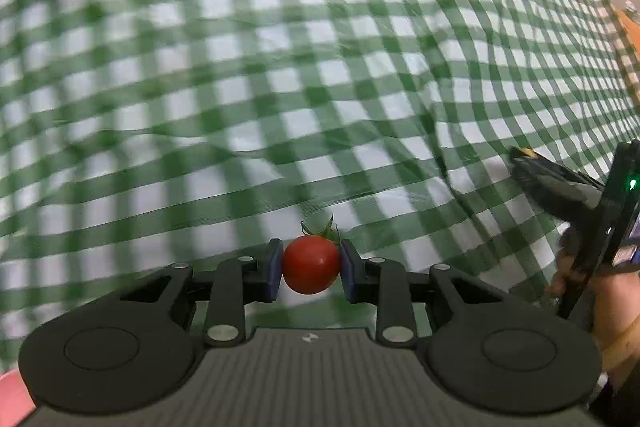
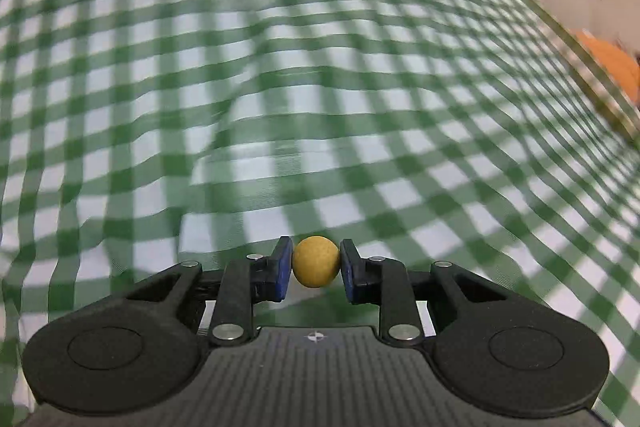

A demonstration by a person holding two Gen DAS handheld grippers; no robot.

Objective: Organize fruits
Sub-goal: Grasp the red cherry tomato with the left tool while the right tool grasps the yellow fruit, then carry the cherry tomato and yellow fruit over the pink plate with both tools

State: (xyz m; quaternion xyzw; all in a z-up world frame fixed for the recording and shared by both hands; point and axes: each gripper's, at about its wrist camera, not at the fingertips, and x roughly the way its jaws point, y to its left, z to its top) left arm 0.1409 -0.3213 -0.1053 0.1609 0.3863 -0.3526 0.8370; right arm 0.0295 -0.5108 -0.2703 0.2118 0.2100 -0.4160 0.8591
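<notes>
In the left wrist view my left gripper (image 1: 311,264) is shut on a small red cherry tomato (image 1: 311,265) with a green stem, held above the green-and-white checked cloth (image 1: 280,67). My right gripper (image 2: 316,262) is shut on a small round yellow fruit (image 2: 316,261), its blue pads (image 2: 285,267) pressing both sides. The right gripper (image 1: 520,155) also shows at the right edge of the left wrist view, with a hand (image 1: 612,307) on its handle; its fruit is hidden there.
The checked cloth (image 2: 320,67) is wrinkled, with raised folds across the middle. An orange object (image 2: 612,67) lies blurred at the far right past the cloth's edge. A pink thing (image 1: 12,399) shows at the bottom left corner.
</notes>
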